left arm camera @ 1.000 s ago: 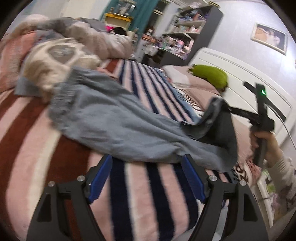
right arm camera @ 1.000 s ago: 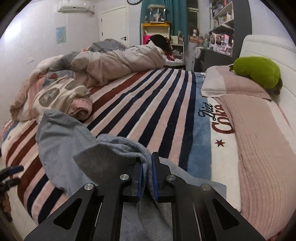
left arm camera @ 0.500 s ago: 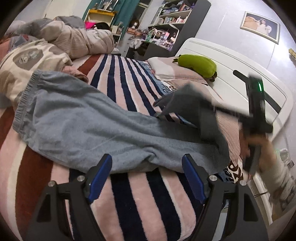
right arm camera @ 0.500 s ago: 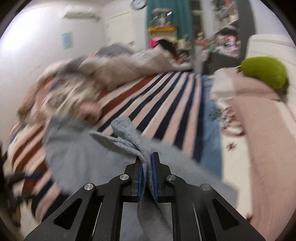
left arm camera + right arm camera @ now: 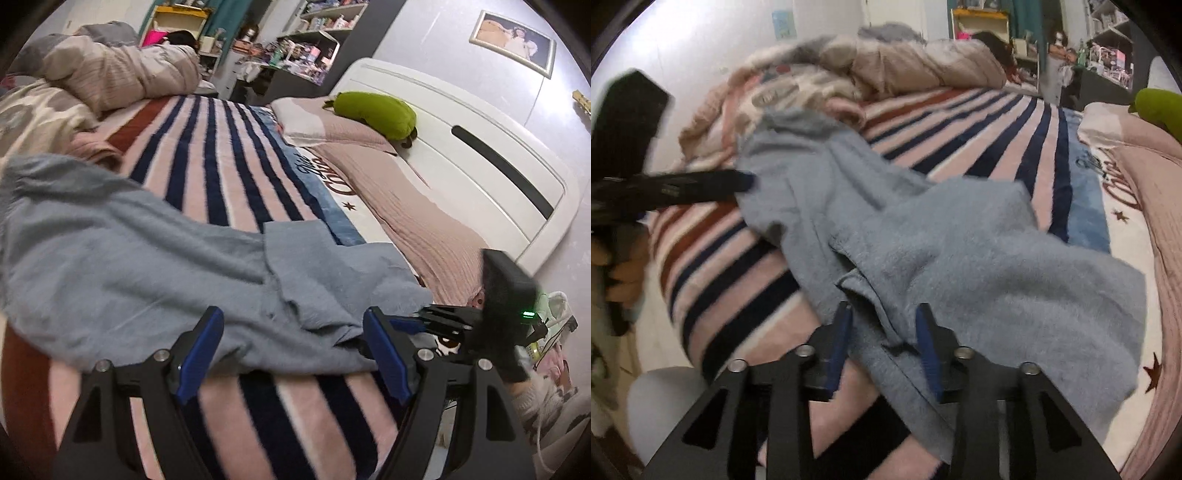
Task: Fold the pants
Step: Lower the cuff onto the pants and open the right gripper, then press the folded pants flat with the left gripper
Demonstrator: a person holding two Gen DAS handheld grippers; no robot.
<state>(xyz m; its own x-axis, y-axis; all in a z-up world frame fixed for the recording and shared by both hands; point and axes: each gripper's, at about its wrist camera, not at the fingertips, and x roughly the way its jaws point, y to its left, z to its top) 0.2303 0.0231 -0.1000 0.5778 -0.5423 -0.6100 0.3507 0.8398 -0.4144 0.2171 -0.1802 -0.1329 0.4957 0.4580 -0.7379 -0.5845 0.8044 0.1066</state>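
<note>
Pale blue fleece pants lie spread across a bed, on a blanket striped in pink, navy and rust. One leg end is folded back over the rest, making a rumpled double layer near the bed's edge. The right gripper sits low over that fold; its jaws are opening, with a ridge of the fabric loose between the blue pads. The left gripper hovers wide open and empty just above the pants' near edge. A green plush toy rests on a pink pillow by the white headboard. Bundled bedding is heaped at the far side.
</note>
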